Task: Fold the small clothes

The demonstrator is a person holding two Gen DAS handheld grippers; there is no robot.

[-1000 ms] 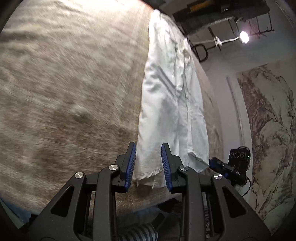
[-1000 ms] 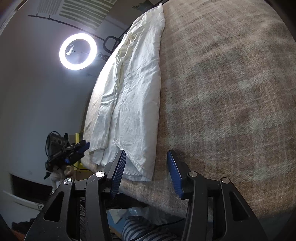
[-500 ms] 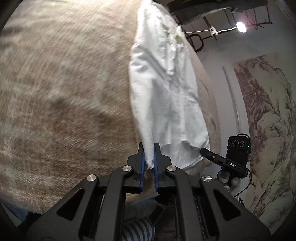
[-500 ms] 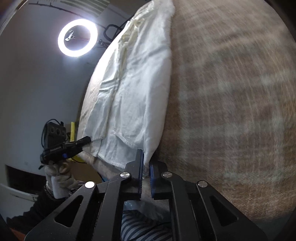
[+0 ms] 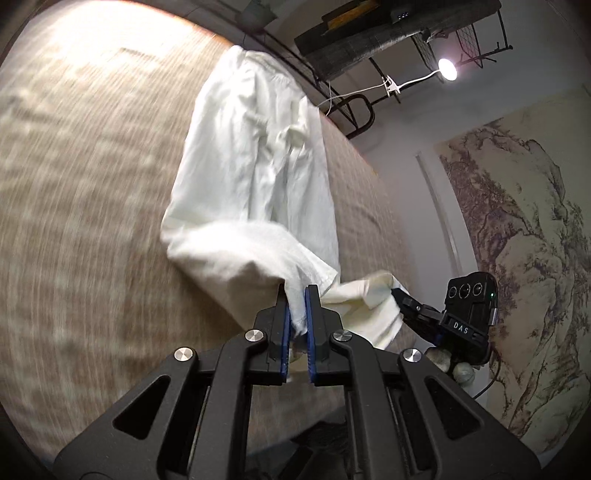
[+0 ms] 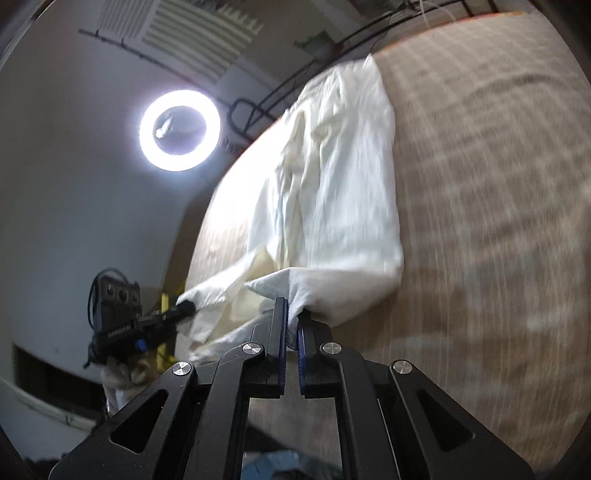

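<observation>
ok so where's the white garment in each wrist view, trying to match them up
Left wrist: the white cotton garment runs from top centre down to the left gripper, shut on its near edge.
Right wrist: it runs from upper right of centre down to the right gripper, shut on its near edge.
Shared landmark: the beige woven bed cover, left of the garment in the left view, right of it in the right view.

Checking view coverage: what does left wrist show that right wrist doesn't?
Left wrist only: the painting, shelf and lamp. Right wrist only: the ring light and vent. Both: the white garment on the beige cloth, with the left hand-held gripper and right hand-held gripper each shut on its near edge.
</observation>
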